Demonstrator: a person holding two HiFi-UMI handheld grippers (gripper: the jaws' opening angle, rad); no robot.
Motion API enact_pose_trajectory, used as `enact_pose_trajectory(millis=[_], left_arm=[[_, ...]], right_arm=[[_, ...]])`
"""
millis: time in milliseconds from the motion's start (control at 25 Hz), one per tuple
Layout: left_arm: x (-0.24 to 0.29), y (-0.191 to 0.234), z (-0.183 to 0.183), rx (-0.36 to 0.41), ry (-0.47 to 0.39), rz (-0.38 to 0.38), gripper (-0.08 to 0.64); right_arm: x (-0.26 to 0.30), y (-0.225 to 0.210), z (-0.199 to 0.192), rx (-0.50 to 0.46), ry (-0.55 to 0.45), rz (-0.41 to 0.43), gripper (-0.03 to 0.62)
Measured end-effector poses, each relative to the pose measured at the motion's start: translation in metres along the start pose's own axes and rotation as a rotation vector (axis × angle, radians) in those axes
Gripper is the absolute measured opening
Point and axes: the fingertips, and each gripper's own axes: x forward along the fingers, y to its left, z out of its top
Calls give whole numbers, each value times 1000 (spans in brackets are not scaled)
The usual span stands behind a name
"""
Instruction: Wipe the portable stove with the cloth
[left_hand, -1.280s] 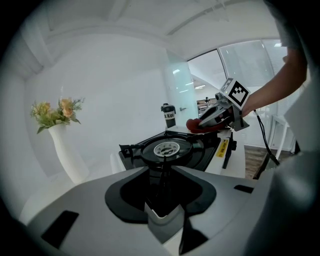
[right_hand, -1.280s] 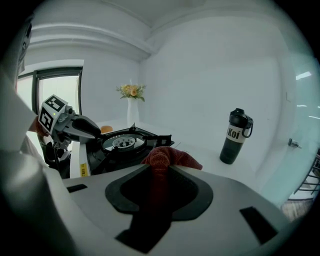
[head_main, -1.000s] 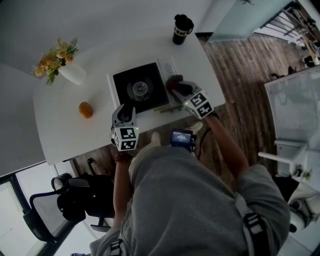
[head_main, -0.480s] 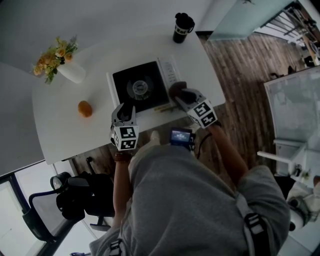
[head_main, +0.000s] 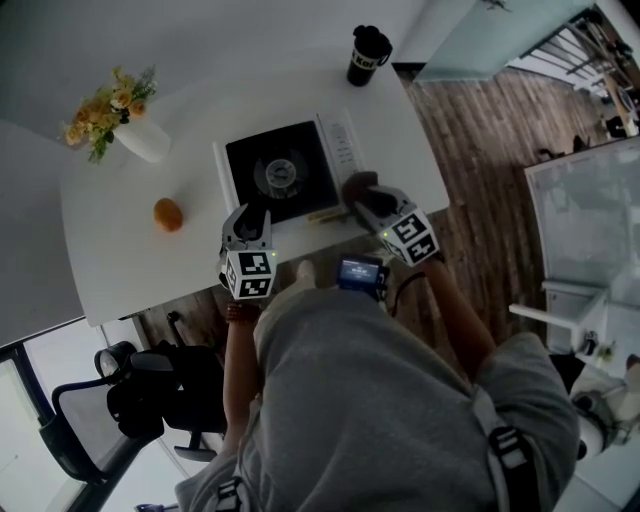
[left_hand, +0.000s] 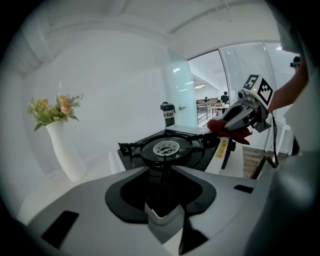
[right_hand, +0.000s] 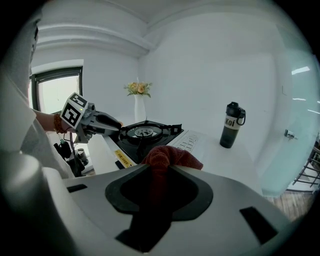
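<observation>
The portable stove (head_main: 280, 170) has a black top, a round burner and a white side panel, and it stands at the table's near edge. My right gripper (head_main: 362, 194) is shut on a dark red cloth (head_main: 352, 183) at the stove's front right corner, by the white panel. The right gripper view shows the cloth (right_hand: 170, 156) bunched between the jaws, with the stove (right_hand: 146, 132) beyond. My left gripper (head_main: 250, 214) sits at the stove's front left corner. In the left gripper view the stove's (left_hand: 167, 147) white rim lies between its jaws, and the jaws look closed on it.
A black bottle (head_main: 367, 55) stands at the table's far right. A white vase of flowers (head_main: 135, 135) is at the far left, and an orange fruit (head_main: 167, 214) lies left of the stove. The table's front edge (head_main: 330, 235) runs just under both grippers, with wooden floor to the right.
My right gripper has slid the cloth from the stove's right side toward the front right corner, nearer the table edge. The left gripper has stayed put.
</observation>
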Motion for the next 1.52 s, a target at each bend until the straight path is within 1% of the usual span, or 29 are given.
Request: enact_pose_trajectory(millis=[40, 80, 160, 200, 240, 280, 320, 360, 440, 520, 600, 720, 840, 920, 1080, 1320, 1520], left_arm=[[0, 0, 0, 0, 0, 0, 153], [0, 0, 1, 1, -1, -2, 153], [0, -1, 2, 4, -5, -5, 153], [0, -1, 3, 7, -8, -5, 153], [0, -1, 3, 9, -10, -6, 152], [-1, -1, 3, 11, -12, -7, 152], [-1, 0, 2, 13, -13, -7, 150], [-1, 0, 2, 15, -14, -7, 150], [-1, 0, 2, 17, -16, -6, 150], [-1, -1, 1, 18, -17, -5, 150], [-1, -1, 1, 19, -17, -5, 149], [-1, -1, 1, 18, -15, -3, 149], [-2, -3, 1, 16, -12, -7, 149], [-1, -3, 2, 17, -12, -8, 149], [-1, -1, 2, 19, -12, -5, 149], [-1, 0, 1, 17, -11, 0, 149], [0, -1, 1, 16, -9, -2, 149]], right_arm=[[-1, 1, -3, -4, 15, 24, 121], [-4, 3, -5, 2, 33, 68, 120], [-14, 8, -2, 48, 41, 207, 120], [-20, 8, 5, 84, 17, 277, 118], [-26, 4, 16, 121, -23, 327, 118], [-30, -3, 30, 149, -71, 350, 118], [-32, -15, 46, 164, -116, 348, 118], [-31, -29, 62, 165, -154, 325, 118], [-20, -57, 94, 142, -201, 249, 118], [2, -79, 116, 117, -212, 178, 118], [31, -91, 128, 96, -180, 145, 118], [83, -96, 122, 42, -56, 138, 118], [116, -104, 108, -51, 66, 55, 118], [128, -111, 102, -79, 109, 4, 118], [137, -107, 102, -26, 120, 2, 115], [136, -93, 98, -83, 138, -12, 112], [131, -84, 94, -60, 134, -14, 110]])
